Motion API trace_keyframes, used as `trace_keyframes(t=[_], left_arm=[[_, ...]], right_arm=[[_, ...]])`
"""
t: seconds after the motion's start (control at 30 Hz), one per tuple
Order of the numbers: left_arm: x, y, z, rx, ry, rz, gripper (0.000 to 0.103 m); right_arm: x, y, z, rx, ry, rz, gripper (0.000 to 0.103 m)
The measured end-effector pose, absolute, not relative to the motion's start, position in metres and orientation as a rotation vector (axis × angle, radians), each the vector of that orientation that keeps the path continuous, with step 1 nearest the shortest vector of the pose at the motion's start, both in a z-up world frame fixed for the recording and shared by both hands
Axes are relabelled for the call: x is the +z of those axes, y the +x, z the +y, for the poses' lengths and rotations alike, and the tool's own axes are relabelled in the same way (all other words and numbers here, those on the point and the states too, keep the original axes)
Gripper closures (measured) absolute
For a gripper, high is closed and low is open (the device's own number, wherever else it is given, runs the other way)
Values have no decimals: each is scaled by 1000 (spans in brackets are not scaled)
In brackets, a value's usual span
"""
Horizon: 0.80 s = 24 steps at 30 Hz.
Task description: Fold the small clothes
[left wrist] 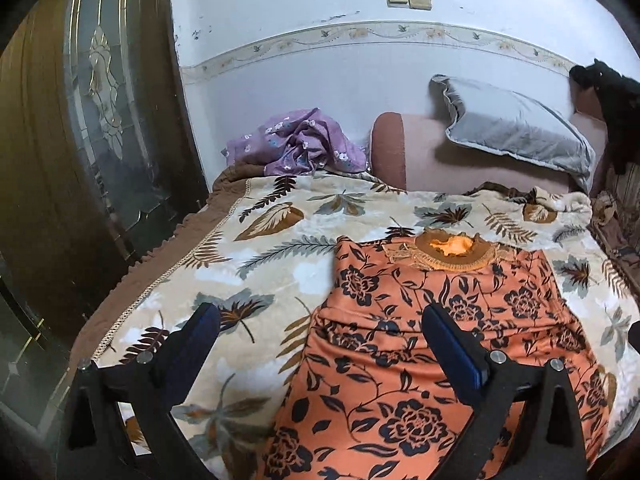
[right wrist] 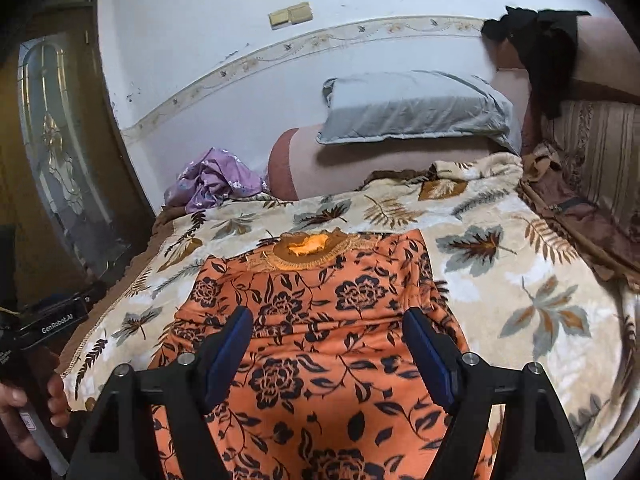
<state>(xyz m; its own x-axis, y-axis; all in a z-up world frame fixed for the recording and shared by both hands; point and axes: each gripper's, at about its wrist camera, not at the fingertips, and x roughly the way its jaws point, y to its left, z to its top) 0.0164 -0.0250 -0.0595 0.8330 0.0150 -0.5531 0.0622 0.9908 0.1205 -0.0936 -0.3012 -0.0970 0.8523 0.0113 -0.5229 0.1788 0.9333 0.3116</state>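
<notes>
A: What are we looking at?

B: An orange garment (left wrist: 440, 344) printed with dark flowers and vines, lying flat on the leaf-patterned blanket (left wrist: 256, 248), its embroidered brown neckline (left wrist: 452, 252) toward twelve o'clock. A crosswise crease runs over its middle.

A: And our grippers?

B: Our left gripper (left wrist: 320, 332) is spread wide and empty above the garment's left edge. Our right gripper (right wrist: 326, 334) is released too, nothing between its pads, hovering over the cloth.

A: What can't we make out?

B: The hem runs out of view at six o'clock. The purple flowered cloth (left wrist: 298, 146) at eleven is bunched, so we cannot tell what it is.
</notes>
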Motion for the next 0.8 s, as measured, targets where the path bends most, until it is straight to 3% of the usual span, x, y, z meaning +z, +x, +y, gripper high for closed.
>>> trace_keyframes(t=[0.53,0.8], left_arm=[[-56,-18,0,-57,108,636,2],[44,-66,28,-24,18,458,2]], right_arm=[[-104,-111,-299,-117,352,578,23],[-82,-121,-307,-116,338,463,23]])
